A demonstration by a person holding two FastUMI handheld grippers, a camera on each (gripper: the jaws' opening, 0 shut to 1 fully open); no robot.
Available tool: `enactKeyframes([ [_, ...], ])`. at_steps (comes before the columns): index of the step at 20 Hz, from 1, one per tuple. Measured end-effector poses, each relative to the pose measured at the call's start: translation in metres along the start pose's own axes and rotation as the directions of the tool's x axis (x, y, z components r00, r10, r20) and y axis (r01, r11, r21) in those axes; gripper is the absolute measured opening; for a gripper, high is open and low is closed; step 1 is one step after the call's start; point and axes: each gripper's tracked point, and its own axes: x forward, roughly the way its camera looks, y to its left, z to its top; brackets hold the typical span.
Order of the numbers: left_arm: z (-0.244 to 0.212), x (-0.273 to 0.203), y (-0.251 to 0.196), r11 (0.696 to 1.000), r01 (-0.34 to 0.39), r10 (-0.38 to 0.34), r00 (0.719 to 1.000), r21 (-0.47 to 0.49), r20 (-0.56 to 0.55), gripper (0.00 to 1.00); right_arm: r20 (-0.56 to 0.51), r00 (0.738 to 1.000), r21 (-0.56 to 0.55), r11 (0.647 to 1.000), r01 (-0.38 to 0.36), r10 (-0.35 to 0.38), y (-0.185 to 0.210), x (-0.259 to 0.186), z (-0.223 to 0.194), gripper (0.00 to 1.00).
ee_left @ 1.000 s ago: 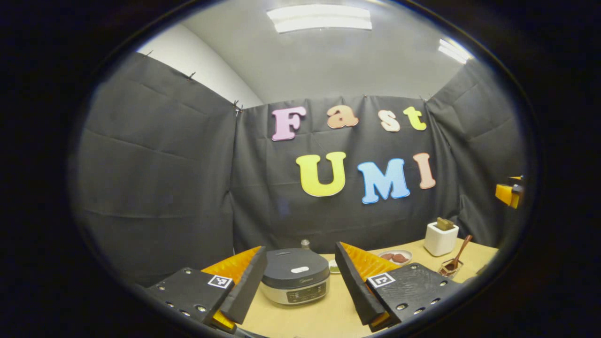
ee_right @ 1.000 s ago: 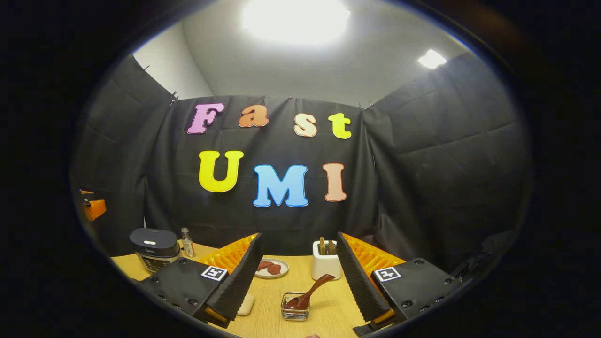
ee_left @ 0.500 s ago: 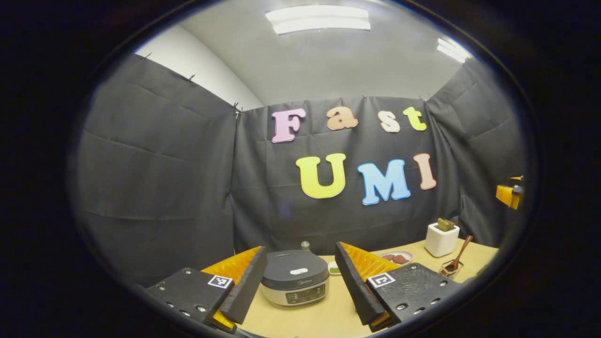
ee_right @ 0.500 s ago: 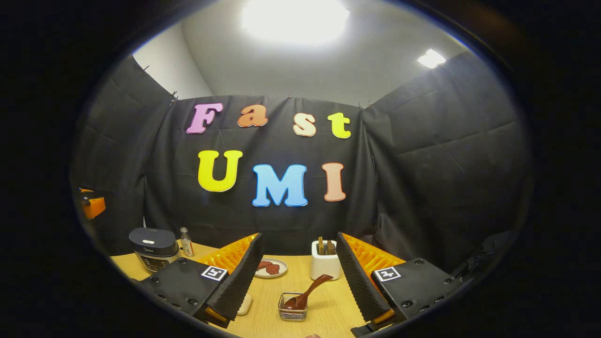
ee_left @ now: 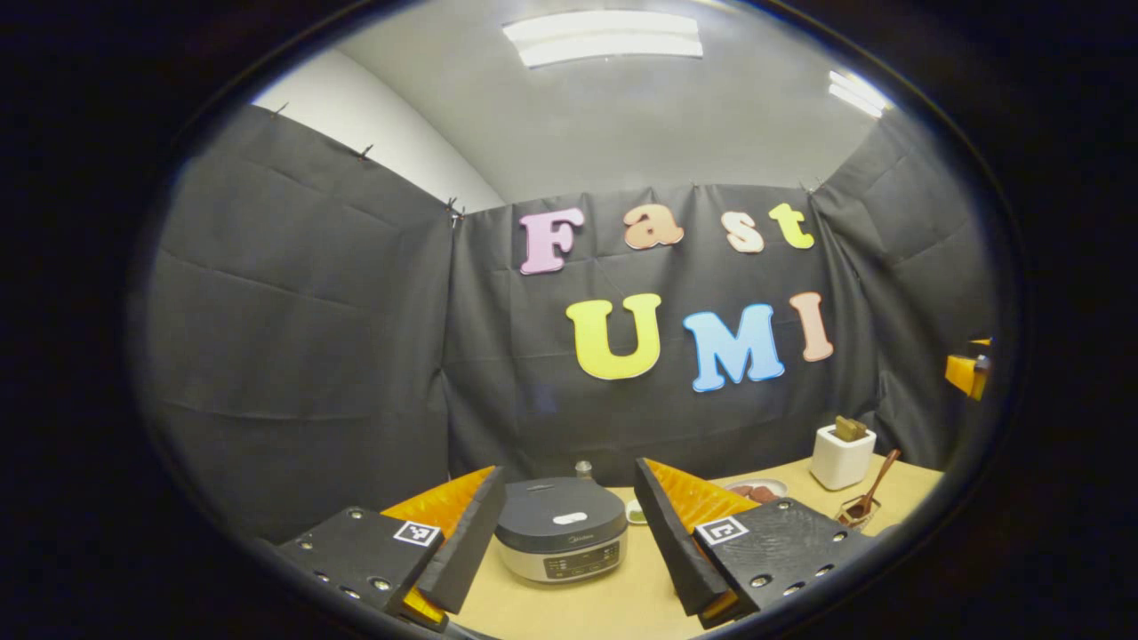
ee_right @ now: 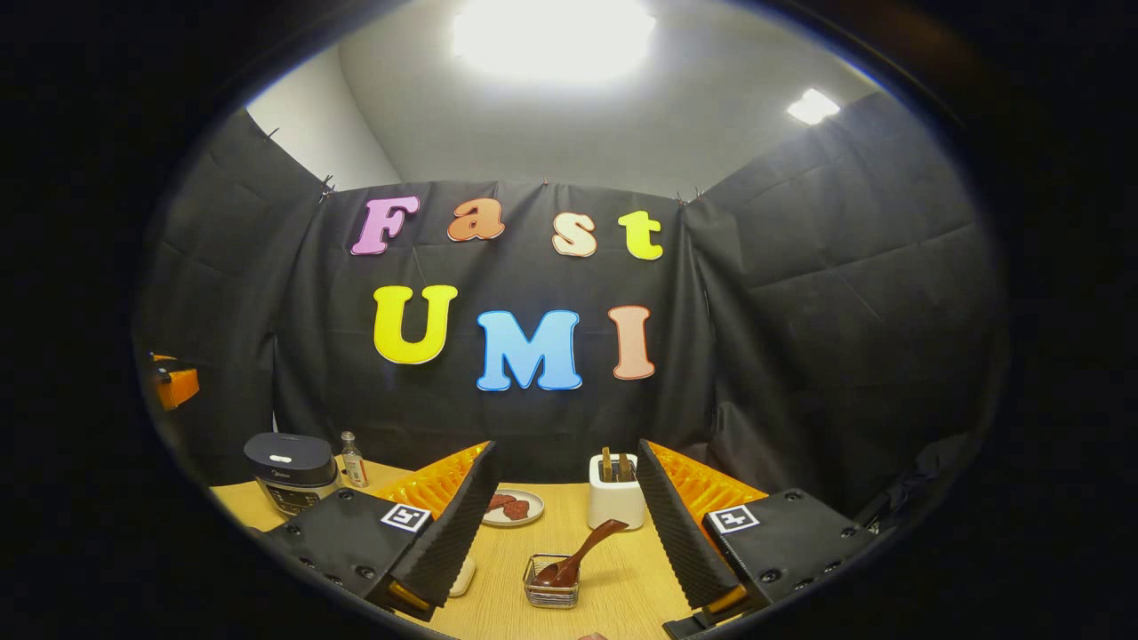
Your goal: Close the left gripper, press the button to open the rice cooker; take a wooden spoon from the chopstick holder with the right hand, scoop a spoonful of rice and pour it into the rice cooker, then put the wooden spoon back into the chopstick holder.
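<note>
The round rice cooker [ee_left: 561,529] has a matt dark-grey plastic lid with a small glossy white button, above a smooth silvery body with a metallic sheen. It stands on a pale wooden table [ee_right: 613,578] with fine straight grain and a dull, satin finish. To the right of the cooker, the white rectangular chopstick holder [ee_right: 615,500] looks like smooth glazed ceramic or plastic; which one cannot be told. In front of the holder sits a small wire-mesh metal basket [ee_right: 551,589], shiny at its rim, with a dark brown wooden spoon [ee_right: 582,555], polished and faintly glossy, resting in it. Behind the cooker, a small clear bottle [ee_right: 354,460] looks glassy.
</note>
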Motion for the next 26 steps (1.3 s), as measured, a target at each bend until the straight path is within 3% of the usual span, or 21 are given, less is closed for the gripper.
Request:
enactKeyframes([
  [2,-0.001,0.001,-0.002,1.0,0.0,0.0,1.0,0.003,-0.007,0.78,-0.004,1.0,0.004,1.0,-0.003,0.003,-0.001,0.002,-0.003,0.97],
  [4,-0.002,0.001,-0.001,1.0,-0.007,0.007,1.0,0.004,-0.016,0.77,-0.006,1.0,0.007,1.0,-0.006,0.006,-0.002,0.003,-0.005,0.97],
  [7,-0.004,0.001,-0.006,1.0,-0.005,0.004,1.0,-0.008,-0.029,0.51,-0.004,1.0,0.006,1.0,-0.006,0.006,-0.004,0.004,-0.005,0.98],
  [8,-0.004,0.003,-0.003,1.0,-0.01,0.009,1.0,-0.008,-0.028,0.57,-0.003,1.0,0.005,1.0,-0.009,0.01,-0.005,0.005,-0.006,0.98],
  [10,-0.003,0.001,-0.01,1.0,-0.002,0.002,1.0,-0.028,-0.024,0.36,-0.003,1.0,0.001,1.0,-0.014,0.014,-0.006,0.007,-0.006,0.98],
  [13,-0.002,0.003,-0.017,0.999,0.013,-0.014,1.0,-0.043,-0.028,0.32,-0.002,1.0,-0.002,1.0,-0.027,0.027,-0.007,0.009,-0.007,0.97],
  [15,-0.001,0.004,-0.015,0.999,-0.006,0.005,1.0,-0.039,-0.017,0.12,0.007,0.999,-0.01,0.999,-0.031,0.031,-0.013,0.011,-0.007,0.97],
  [17,0.007,0.002,-0.01,0.999,-0.036,0.036,0.999,-0.009,-0.004,0.03,0.009,0.999,-0.013,0.999,-0.046,0.046,-0.014,0.012,-0.01,0.97],
  [21,0.014,0.01,-0.008,0.998,-0.054,0.054,0.999,0.029,0.001,0.01,0.002,0.996,0.004,0.996,-0.085,0.085,-0.016,0.014,-0.022,0.98],
  [26,0.013,0.04,0.001,0.999,-0.051,0.051,0.998,0.009,-0.02,0.01,-0.002,0.996,0.02,0.996,-0.091,0.091,-0.02,0.015,-0.024,0.98],
])
